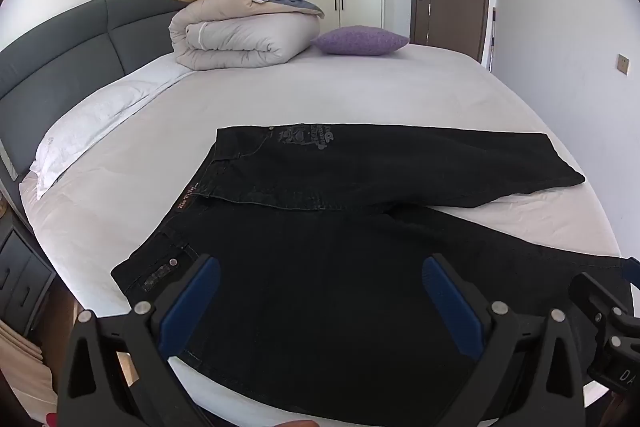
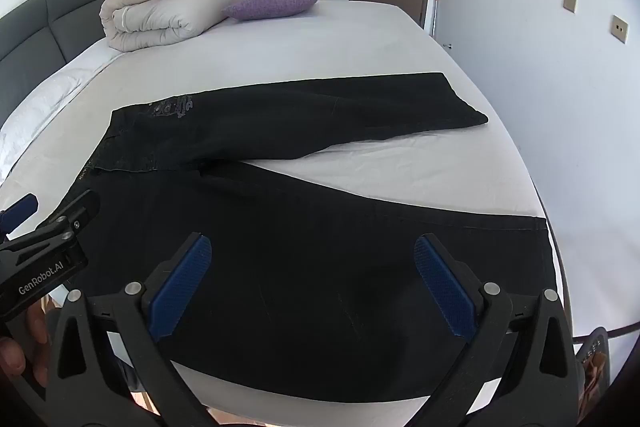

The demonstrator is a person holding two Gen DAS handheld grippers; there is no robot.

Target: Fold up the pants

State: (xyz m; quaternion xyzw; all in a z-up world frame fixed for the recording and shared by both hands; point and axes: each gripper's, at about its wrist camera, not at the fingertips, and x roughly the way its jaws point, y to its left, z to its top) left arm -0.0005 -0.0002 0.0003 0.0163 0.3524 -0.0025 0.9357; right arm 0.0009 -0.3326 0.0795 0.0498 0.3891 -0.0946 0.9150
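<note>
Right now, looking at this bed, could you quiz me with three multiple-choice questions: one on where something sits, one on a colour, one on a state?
1. Where does the purple cushion lie?
A. Beside the folded duvet, at the far end of the bed
B. On the black jeans
C. On the floor

2. What colour are the pads inside each gripper's fingers?
A. Red
B. Blue
C. White

3. How do the black jeans lie?
A. Folded into a small square
B. Hung over the headboard
C. Spread flat, legs splayed apart

Answers:
1. A: the cushion rests on the white sheet, right of the duvet.
2. B: both the left gripper and right gripper show blue pads, wide open over the jeans.
3. C: bare sheet shows between the two legs.
</note>
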